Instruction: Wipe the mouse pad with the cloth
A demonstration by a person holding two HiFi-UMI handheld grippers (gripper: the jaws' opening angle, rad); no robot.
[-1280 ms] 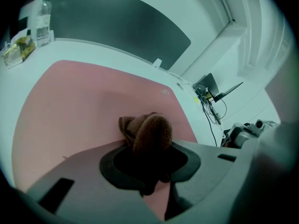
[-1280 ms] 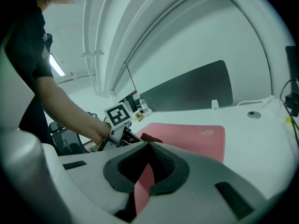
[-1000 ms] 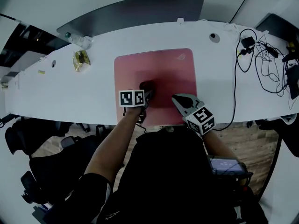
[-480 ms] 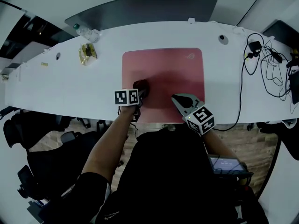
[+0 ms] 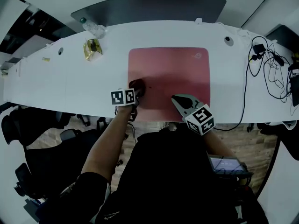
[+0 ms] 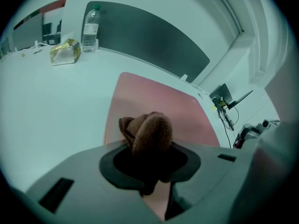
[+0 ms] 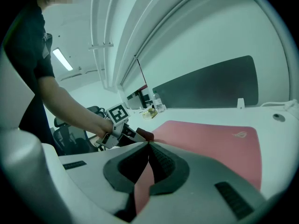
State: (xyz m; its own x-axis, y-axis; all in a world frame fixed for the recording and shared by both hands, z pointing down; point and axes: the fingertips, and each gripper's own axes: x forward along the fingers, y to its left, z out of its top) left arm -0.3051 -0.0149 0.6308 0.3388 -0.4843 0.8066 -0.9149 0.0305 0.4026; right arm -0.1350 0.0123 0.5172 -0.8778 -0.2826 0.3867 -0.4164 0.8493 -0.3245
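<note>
A red mouse pad lies on the white desk. My left gripper is shut on a bunched brown cloth, which rests on the pad close to its near left corner. In the left gripper view the cloth bulges out between the jaws over the pad. My right gripper hovers over the pad's near edge, shut, with nothing held. From the right gripper view, the pad stretches ahead and the left gripper with the cloth sits at the left.
A yellow snack packet and a water bottle stand at the desk's far left. Tangled black cables lie at the right. A dark divider panel runs along the back. Office chairs stand below the desk's near edge.
The left gripper has dragged the cloth leftward across the pad, from near its middle toward the left edge. The right gripper has stayed in place.
</note>
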